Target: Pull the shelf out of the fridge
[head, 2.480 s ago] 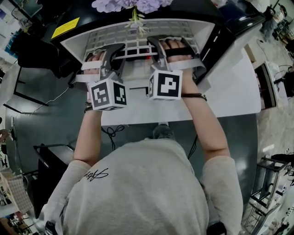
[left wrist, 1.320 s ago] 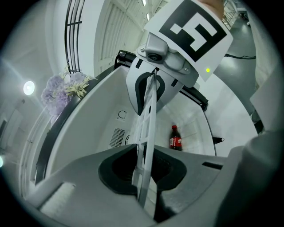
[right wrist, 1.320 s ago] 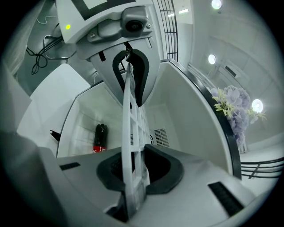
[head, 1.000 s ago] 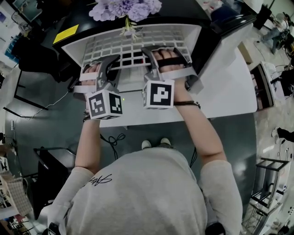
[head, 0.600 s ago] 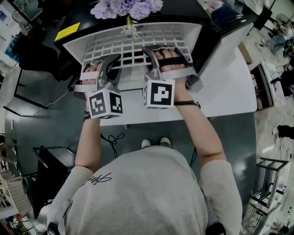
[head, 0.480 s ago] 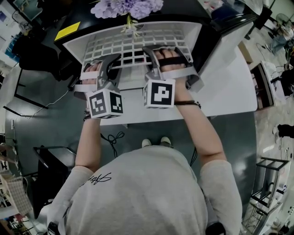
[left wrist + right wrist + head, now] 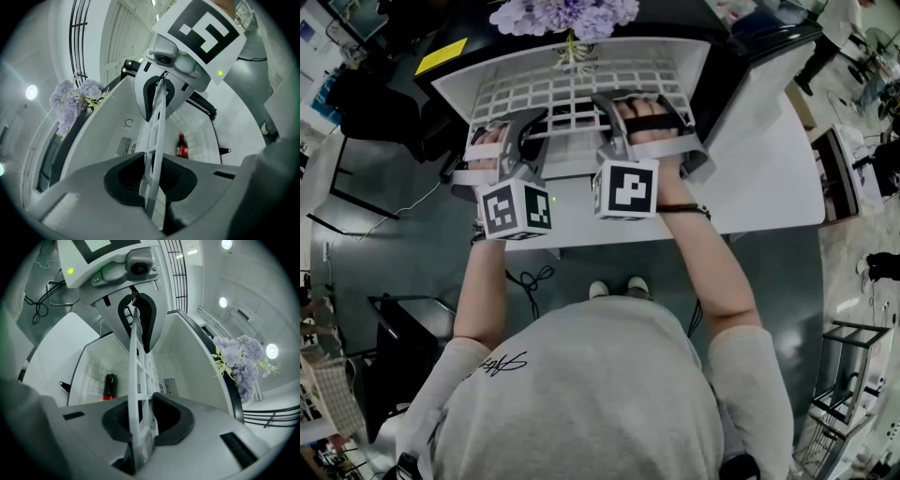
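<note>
At twelve o'clock in the head view, the fridge (image 7: pixel 455 86) stands open on a white table (image 7: pixel 769 187), with its door (image 7: pixel 759 89) swung out toward two o'clock. The shelf (image 7: pixel 581 89), a white wire grid, lies flat in the cabinet opening with its front edge toward the person at six o'clock.

Left gripper (image 7: pixel 502 141): positioned at ten o'clock from frame centre, on the left part of the shelf's front edge. Its own view shows the jaws narrowed onto the shelf (image 7: pixel 157 140), which passes edge-on between the pads of this gripper (image 7: pixel 152 176). Grip confirmed.

Right gripper (image 7: pixel 647 117): positioned at one o'clock from frame centre, on the right part of the same edge. Its own view shows the shelf (image 7: pixel 138 380) clamped between the closed-down jaws of this gripper (image 7: pixel 140 420). Grip confirmed. Each gripper view also shows the opposite gripper at twelve o'clock, further along the same edge.

Other items: a dark bottle (image 7: pixel 182 146) with a red label sits inside the cabinet, apart from the shelf. Purple flowers (image 7: pixel 562 14) rest on the fridge top at twelve o'clock. A yellow label (image 7: pixel 441 56) lies at eleven o'clock.
</note>
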Available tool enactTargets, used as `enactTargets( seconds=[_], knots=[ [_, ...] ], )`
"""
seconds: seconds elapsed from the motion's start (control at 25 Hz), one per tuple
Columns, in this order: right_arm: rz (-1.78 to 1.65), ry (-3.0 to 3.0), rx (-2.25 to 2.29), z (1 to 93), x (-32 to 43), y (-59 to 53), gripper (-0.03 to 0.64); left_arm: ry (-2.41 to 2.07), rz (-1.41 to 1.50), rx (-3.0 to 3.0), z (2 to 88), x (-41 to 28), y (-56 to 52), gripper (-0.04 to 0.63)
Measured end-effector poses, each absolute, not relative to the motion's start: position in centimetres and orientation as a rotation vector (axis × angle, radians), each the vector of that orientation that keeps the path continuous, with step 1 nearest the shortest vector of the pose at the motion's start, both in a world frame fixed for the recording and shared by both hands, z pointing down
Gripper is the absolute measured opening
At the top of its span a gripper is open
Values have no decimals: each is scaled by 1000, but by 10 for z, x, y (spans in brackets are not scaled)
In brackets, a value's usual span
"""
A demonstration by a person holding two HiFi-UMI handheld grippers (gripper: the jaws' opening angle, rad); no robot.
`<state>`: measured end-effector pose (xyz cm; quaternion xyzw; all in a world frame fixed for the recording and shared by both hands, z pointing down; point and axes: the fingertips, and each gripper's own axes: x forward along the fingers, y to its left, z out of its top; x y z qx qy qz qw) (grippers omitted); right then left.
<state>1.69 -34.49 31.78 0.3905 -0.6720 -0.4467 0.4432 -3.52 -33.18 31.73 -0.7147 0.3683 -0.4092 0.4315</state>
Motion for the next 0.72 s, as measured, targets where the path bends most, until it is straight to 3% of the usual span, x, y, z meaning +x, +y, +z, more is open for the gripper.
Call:
enactTargets(
  seconds=[0.72],
  knots=[
    [-1110, -1654, 960, 318, 17, -334, 49, 918, -1021, -1787, 317, -36, -321, 43]
  ],
)
